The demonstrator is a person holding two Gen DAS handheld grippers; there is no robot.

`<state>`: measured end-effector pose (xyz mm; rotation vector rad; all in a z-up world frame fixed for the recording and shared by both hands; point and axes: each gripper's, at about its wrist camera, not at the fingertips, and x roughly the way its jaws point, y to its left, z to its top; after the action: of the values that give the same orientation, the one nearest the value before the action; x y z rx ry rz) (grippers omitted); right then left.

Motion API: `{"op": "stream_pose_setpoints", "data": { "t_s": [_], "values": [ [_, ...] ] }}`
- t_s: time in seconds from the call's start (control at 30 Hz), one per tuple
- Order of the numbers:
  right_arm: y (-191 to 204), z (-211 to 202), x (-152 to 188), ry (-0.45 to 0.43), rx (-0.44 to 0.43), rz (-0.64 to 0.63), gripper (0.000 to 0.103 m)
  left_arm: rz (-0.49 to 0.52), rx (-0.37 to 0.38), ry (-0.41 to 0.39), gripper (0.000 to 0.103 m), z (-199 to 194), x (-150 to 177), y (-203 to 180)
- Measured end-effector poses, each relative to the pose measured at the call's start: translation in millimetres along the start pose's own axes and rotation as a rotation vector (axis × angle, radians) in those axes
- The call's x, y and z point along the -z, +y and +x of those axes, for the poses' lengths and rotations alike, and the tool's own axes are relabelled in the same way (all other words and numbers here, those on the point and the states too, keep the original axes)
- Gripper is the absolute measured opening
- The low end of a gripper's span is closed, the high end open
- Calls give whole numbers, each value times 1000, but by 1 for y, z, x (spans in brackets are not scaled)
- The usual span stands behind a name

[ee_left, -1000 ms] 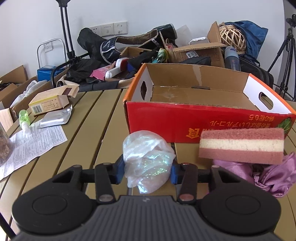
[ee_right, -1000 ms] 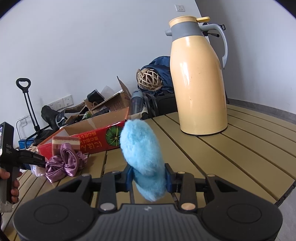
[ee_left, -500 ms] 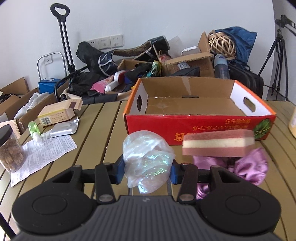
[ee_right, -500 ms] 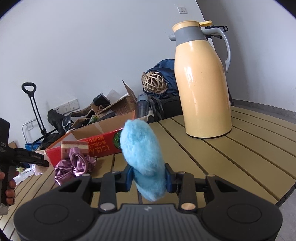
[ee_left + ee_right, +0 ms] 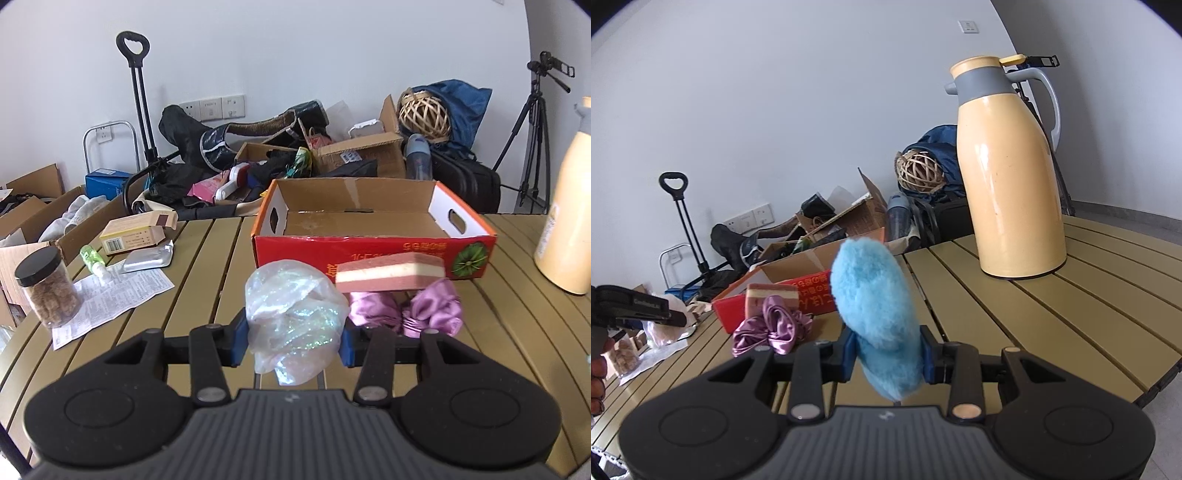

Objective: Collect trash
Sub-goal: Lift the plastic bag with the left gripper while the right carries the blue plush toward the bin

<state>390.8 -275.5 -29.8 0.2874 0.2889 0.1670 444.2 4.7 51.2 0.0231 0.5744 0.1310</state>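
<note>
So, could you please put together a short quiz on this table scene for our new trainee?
1. True or false: the red cardboard box already holds trash.
2. What is clamped in the left tongs? A) a sponge B) a crumpled clear plastic bag C) a jar
3. Fill in: the layered pink sponge rests on a purple ____ cloth.

Key
1. False: its inside looks bare.
2. B: the plastic bag.
3. Satin. Meanwhile the right tongs grip a blue fluffy pad.
</note>
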Motion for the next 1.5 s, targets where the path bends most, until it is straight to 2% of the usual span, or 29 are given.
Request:
{"op": "stream_pose_setpoints", "data": {
  "t_s": [0.3, 0.9, 1.23, 1.5],
  "values": [
    [4, -20, 8, 10, -55, -24, 33, -12, 30, -21, 47, -59, 24, -1],
    [41, -93, 29, 47, -127, -128, 33, -19, 101, -42, 47, -140, 79, -3],
    [50, -124, 53, 118, -134, -163, 33, -9, 160, -19, 47, -169, 122, -2],
    [62, -138, 85, 209, -144, -186, 33, 6, 190, 25, 47, -178, 160, 2]
  ]
}}
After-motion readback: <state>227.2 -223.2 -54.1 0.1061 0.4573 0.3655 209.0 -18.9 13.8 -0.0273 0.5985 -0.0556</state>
